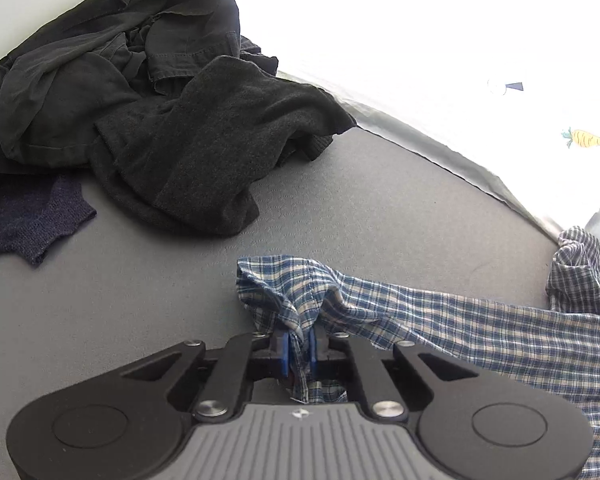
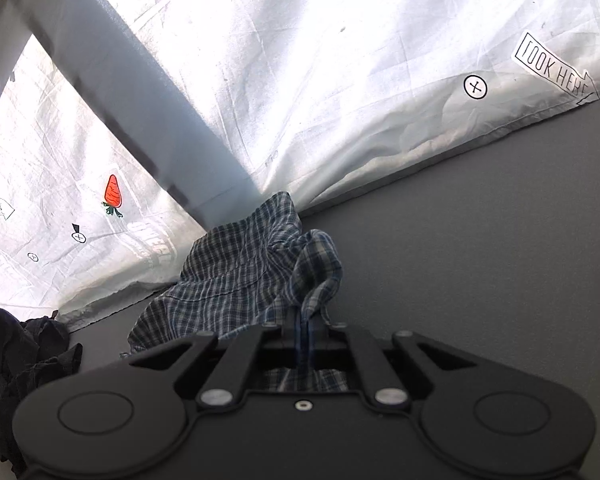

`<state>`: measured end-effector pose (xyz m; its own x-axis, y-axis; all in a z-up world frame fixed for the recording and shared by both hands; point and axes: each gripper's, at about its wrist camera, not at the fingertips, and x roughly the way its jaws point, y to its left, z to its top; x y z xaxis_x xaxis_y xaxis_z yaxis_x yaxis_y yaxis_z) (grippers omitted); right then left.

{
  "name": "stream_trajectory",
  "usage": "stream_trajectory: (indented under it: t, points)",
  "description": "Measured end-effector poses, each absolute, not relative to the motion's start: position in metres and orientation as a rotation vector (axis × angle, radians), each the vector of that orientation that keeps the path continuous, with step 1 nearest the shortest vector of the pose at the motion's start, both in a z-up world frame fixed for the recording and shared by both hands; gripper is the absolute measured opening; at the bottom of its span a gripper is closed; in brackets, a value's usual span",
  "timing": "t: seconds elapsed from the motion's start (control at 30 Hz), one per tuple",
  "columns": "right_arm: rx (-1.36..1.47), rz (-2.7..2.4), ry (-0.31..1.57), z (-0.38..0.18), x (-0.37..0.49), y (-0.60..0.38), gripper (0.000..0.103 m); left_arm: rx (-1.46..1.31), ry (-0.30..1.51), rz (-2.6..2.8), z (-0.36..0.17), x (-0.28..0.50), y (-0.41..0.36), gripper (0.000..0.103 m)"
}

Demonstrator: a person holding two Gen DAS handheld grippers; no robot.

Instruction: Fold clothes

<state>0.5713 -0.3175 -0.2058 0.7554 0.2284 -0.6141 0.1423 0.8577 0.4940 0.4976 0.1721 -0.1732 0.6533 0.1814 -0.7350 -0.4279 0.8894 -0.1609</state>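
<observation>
A flat grey matte surface [image 1: 380,200] carried everything, bordered on its far side by a crumpled white sheet printed with carrots, crossed circles and "look here" arrows [image 2: 340,80]. At the far left of the surface, in the left wrist view, lay a heap of dark, unfolded garments [image 1: 140,100], black and charcoal, with a navy knit piece at its near left edge. Well apart from that heap, near the cameras, lay the blue-and-white checked cotton shirt [image 1: 480,328], stretched in a loose band across the surface and bunched against the sheet at its far right end.

The left hand-held gripper [image 1: 300,346] was clenched on a gathered edge of the checked shirt, cloth pinched between its blue pads. The right hand-held gripper [image 2: 303,338] was likewise clamped on a thin fold of the same shirt, the fabric rising in a puckered peak just beyond its fingers.

Judging by this, the step in hand was taking hold of two points of the shirt to spread it out. The next move likely called for lifting and drawing the two grips apart, evenly, so the cloth flattened without slipping from either pinch.
</observation>
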Motion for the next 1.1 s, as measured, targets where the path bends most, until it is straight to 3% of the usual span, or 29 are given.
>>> stream_trajectory:
  t: [0.2, 0.43, 0.53, 0.57, 0.6, 0.87, 1.0, 1.1]
  points:
    - [0.454, 0.046, 0.703, -0.193, 0.588, -0.301, 0.003, -0.319, 0.59, 0.333, -0.115, 0.504, 0.176, 0.009]
    - [0.308, -0.022, 0.898, -0.232, 0.616, -0.276, 0.008, -0.324, 0.69, 0.364, -0.144, 0.515, 0.186, 0.009]
    - [0.318, -0.024, 0.904, -0.223, 0.606, -0.28, 0.041, -0.362, 0.694, 0.36, -0.146, 0.507, 0.192, 0.01]
    - [0.318, -0.022, 0.875, -0.216, 0.599, -0.282, 0.058, -0.37, 0.684, 0.351, -0.143, 0.505, 0.193, 0.01]
    - [0.32, -0.021, 0.847, -0.208, 0.591, -0.285, 0.061, -0.376, 0.668, 0.332, -0.138, 0.503, 0.192, 0.01]
    - [0.443, -0.039, 0.838, -0.188, 0.522, -0.314, 0.063, -0.386, 0.584, 0.029, -0.105, 0.494, 0.123, 0.01]
    - [0.5, -0.047, 0.849, -0.19, 0.481, -0.317, 0.063, -0.364, 0.716, -0.155, -0.124, 0.489, 0.057, 0.011]
    - [0.586, -0.026, 0.846, -0.197, 0.455, -0.318, 0.064, -0.388, 0.927, -0.246, -0.163, 0.485, 0.021, 0.024]
